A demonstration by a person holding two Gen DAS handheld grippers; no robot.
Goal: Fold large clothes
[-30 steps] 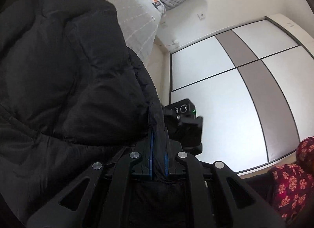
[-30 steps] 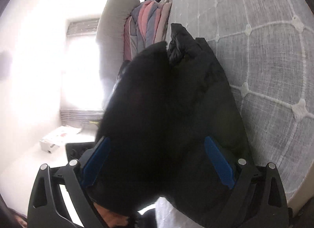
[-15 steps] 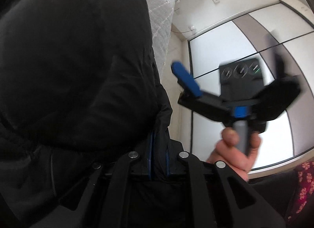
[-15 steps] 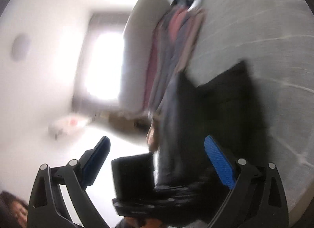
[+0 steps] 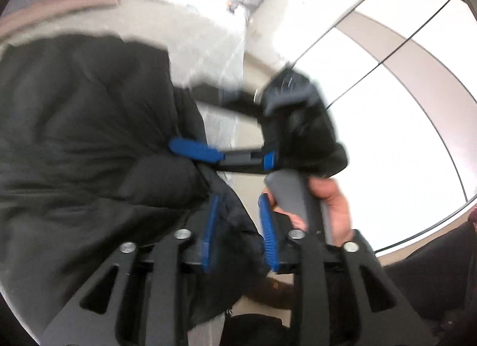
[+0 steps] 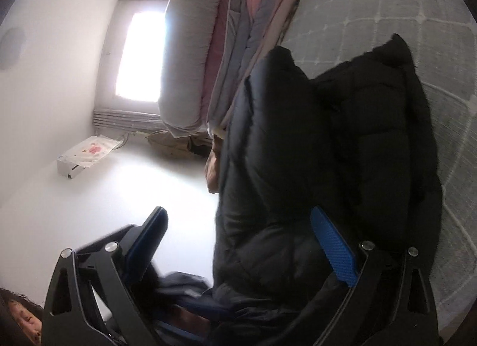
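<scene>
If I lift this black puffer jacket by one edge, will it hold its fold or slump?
Probably slump: the black puffer jacket bulges in soft quilted folds on the mattress. Its shell looks smooth, so likely slippery. The left gripper has only a thin edge between its pads, so it may slide out.

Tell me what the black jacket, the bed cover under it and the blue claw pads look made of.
Black jacket: looks like padded, slightly glossy synthetic shell; puffy stitched sections with a soft sheen.
Bed cover: seems a matte woven grey fabric, quilted; pale stitch lines cross in a grid.
Blue pads on the right claw: probably rubber or soft plastic; their surface shows a fine ribbed texture.
</scene>
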